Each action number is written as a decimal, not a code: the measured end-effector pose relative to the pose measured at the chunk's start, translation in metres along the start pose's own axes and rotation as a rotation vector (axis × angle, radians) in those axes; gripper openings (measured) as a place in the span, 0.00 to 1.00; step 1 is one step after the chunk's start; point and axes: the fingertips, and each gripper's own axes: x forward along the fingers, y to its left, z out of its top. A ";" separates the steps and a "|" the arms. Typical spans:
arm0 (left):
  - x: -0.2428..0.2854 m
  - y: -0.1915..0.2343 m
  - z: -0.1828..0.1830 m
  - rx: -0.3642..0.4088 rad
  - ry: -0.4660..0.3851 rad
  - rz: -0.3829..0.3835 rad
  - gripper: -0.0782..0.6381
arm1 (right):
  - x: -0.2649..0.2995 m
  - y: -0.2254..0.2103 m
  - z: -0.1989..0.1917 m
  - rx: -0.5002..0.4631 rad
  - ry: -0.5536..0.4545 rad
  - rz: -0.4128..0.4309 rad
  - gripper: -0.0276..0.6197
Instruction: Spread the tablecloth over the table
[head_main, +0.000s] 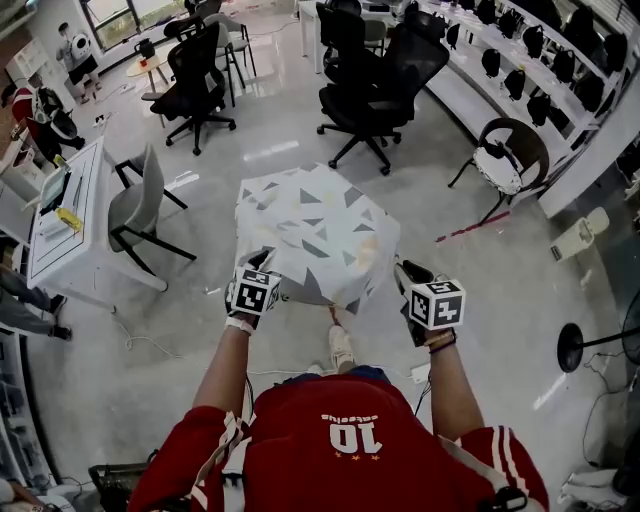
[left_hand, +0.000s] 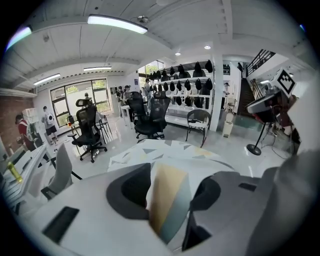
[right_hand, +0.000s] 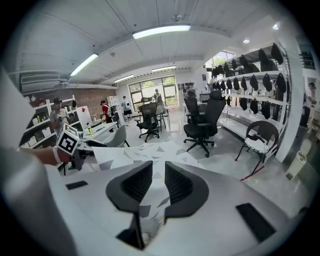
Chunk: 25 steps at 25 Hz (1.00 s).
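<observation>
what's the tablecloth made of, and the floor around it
Tablecloth: looks like thin, soft fabric, matte, white with grey and tan triangles; it drapes and folds at its edges. Whether it is plain woven or coated cannot be told. Floor: hard, smooth, pale grey and glossy; it mirrors the ceiling lights, so perhaps polished concrete or epoxy.

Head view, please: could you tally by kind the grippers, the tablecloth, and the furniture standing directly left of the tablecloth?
Grippers: 2 (left gripper, right gripper)
Tablecloth: 1
Grey chair: 1
White desk: 1
Total: 5
</observation>
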 end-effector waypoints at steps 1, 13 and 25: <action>-0.003 0.001 -0.003 -0.004 0.000 0.000 0.33 | 0.004 0.005 0.002 -0.007 0.001 0.010 0.18; -0.056 0.032 -0.024 -0.088 -0.017 0.076 0.35 | 0.030 0.054 0.017 -0.076 0.016 0.096 0.17; -0.117 0.061 -0.046 -0.169 -0.094 0.151 0.35 | 0.051 0.093 0.029 -0.120 0.011 0.161 0.17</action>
